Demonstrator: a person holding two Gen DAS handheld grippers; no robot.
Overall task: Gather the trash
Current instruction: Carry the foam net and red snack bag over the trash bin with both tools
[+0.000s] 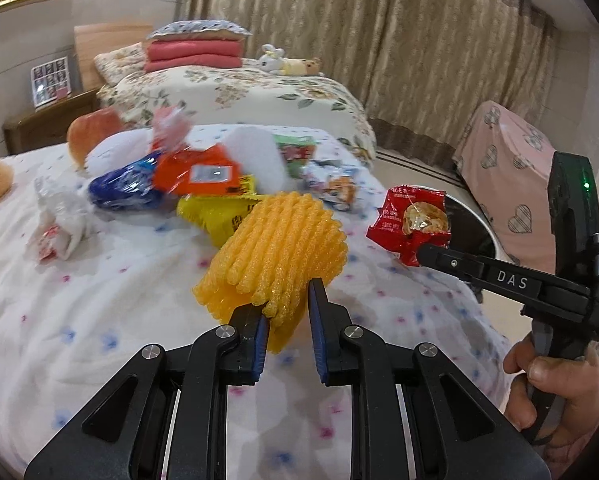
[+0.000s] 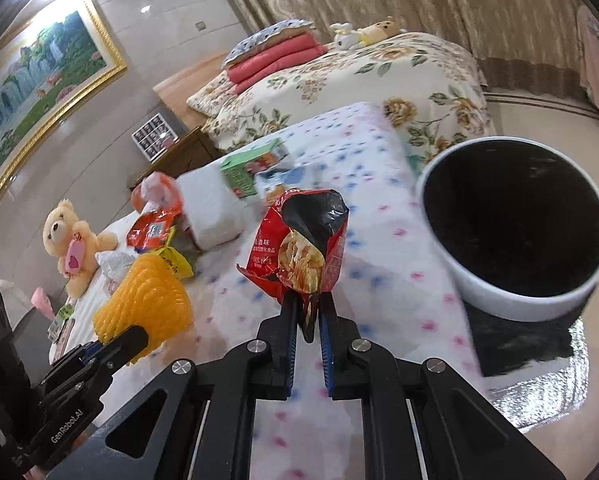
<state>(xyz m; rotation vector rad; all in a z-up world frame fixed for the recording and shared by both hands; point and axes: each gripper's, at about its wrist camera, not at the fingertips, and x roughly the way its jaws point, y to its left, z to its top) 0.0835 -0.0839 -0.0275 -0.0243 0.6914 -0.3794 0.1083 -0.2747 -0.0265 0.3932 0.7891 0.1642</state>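
Note:
My left gripper [image 1: 287, 292] is shut on a yellow foam fruit net [image 1: 275, 240], which is lifted a little above the white dotted bedspread [image 1: 99, 300]. In the right wrist view the net [image 2: 147, 300] and left gripper [image 2: 135, 336] show at the lower left. My right gripper [image 2: 305, 300] is shut on the lower edge of a torn red snack packet [image 2: 299, 248], held upright in the air. From the left wrist view this packet [image 1: 411, 224] hangs at the right gripper's [image 1: 423, 252] tip. A round white bin [image 2: 499, 304] with a black liner stands right of the bed.
A pile of trash lies further back on the bed: an orange packet [image 1: 195, 172], a blue packet [image 1: 123, 192], a yellow packet [image 1: 207, 212], a green box [image 1: 295, 152] and a crumpled white wrapper [image 1: 59, 216]. A teddy bear [image 2: 71, 240] sits at the left. A second bed stands behind.

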